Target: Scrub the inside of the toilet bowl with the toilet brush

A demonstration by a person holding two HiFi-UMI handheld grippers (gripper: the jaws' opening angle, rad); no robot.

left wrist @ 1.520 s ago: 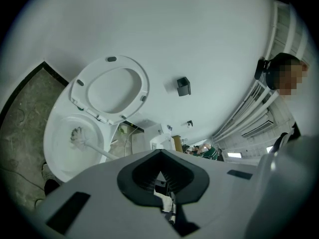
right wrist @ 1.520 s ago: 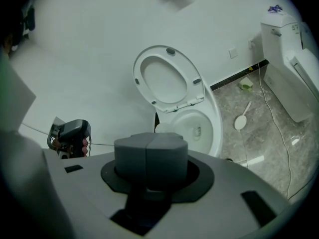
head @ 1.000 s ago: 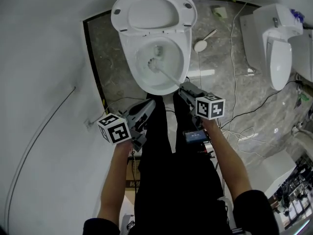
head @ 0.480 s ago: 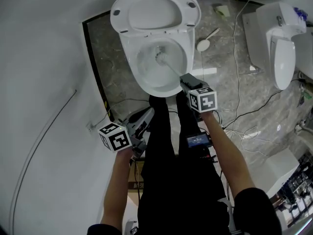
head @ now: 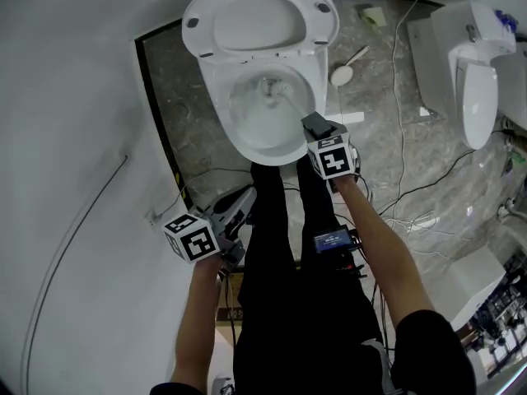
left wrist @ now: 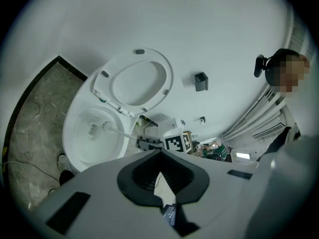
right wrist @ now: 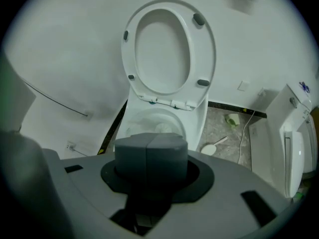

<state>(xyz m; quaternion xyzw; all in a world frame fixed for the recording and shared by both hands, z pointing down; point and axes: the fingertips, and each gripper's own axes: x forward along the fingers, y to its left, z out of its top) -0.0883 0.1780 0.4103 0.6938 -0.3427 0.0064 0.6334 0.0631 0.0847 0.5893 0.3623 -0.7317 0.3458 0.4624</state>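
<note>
The white toilet bowl [head: 216,105] stands open at the top of the head view, its seat and lid [head: 259,19] raised. The toilet brush's white head [head: 270,89] is down inside the bowl near its back, and the thin handle slants out over the front rim. My right gripper [head: 314,124] is shut on that handle just above the rim. In the right gripper view the closed jaws hide the handle, with the brush head [right wrist: 162,128] showing beyond them. My left gripper [head: 241,207] hangs lower left beside the person's legs, open and holding nothing.
A second white toilet [head: 473,72] stands at the right. On the marble floor lie a small white round-headed tool [head: 339,74], a green-white item [head: 372,16] and several cables [head: 412,192]. A white curved wall [head: 74,138] closes the left side.
My right gripper has pushed forward over the front rim, and the brush head has slid from the middle of the bowl toward its back. The left gripper has barely moved.
</note>
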